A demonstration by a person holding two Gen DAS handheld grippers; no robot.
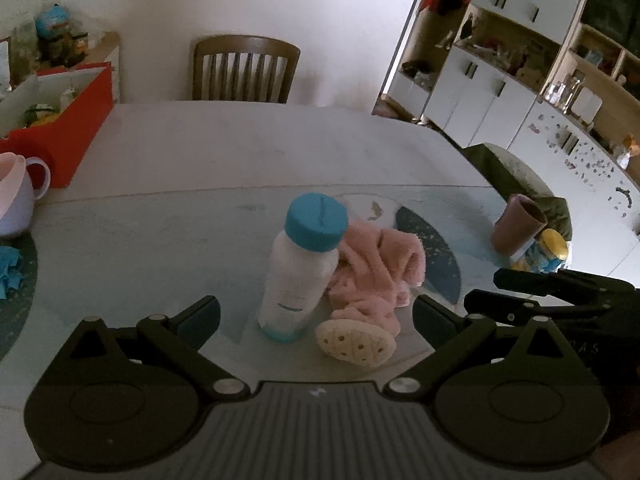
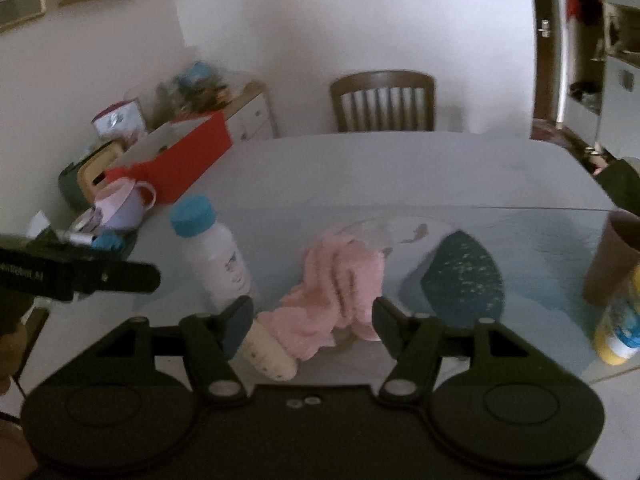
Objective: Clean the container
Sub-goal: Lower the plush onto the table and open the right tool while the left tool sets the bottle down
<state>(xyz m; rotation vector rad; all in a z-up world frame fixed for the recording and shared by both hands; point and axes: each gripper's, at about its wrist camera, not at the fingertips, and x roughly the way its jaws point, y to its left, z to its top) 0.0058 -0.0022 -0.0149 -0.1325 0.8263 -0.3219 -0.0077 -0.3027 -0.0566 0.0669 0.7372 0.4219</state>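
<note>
left gripper (image 1: 316,312) spread wide and empty, white bottle (image 1: 294,276) with blue cap upright on glass table (image 1: 160,232), pink cloth (image 1: 376,268) touching its right side, right gripper (image 2: 312,314) spread, cloth between its jaws, unpinched

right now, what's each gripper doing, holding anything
Left gripper: open wide, holding nothing; the bottle stands free ahead of its fingers.
Right gripper: open, nothing gripped; the pink cloth lies loose between its fingers.
</note>
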